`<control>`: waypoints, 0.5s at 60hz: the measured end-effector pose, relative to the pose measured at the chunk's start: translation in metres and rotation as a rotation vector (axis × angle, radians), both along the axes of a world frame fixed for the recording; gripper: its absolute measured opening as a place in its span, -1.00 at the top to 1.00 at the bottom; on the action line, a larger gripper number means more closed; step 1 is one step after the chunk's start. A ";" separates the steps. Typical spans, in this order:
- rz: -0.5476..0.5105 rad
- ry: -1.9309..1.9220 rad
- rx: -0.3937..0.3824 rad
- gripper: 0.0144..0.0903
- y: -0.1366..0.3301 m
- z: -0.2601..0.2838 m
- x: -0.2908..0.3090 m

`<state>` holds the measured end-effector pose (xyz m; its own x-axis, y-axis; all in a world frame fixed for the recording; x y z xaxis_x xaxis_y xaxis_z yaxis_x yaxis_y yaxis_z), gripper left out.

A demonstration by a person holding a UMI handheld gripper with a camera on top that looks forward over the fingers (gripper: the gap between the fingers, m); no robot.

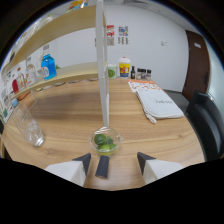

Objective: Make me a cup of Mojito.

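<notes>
Hovering with gripper [115, 159] fingers spread wide and holding nothing, facing the small glass bowl [106, 140] of lime pieces [103, 142] just ahead at 12 o'clock. Risking, probably, tipping the bowl by knocking its rim; empty glass [26, 125] standing at 10 o'clock.

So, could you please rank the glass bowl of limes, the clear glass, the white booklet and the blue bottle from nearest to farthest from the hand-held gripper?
From the open hand-held gripper:
1. Glass bowl of limes, just ahead of the fingers.
2. Clear glass, off to the left on the table.
3. White booklet, farther back on the right.
4. Blue bottle, on the shelf, far left.
</notes>
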<state>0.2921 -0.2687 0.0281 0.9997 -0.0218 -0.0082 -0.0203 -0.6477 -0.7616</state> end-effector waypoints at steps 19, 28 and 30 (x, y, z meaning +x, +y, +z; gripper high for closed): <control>-0.063 -0.017 0.223 -0.86 -0.020 0.131 -0.054; -0.058 0.029 0.279 -0.87 -0.033 0.159 -0.123; -0.046 0.037 0.282 -0.87 -0.035 0.159 -0.139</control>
<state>0.1528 -0.3034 0.1868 0.9967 -0.0584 -0.0563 -0.0754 -0.4086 -0.9096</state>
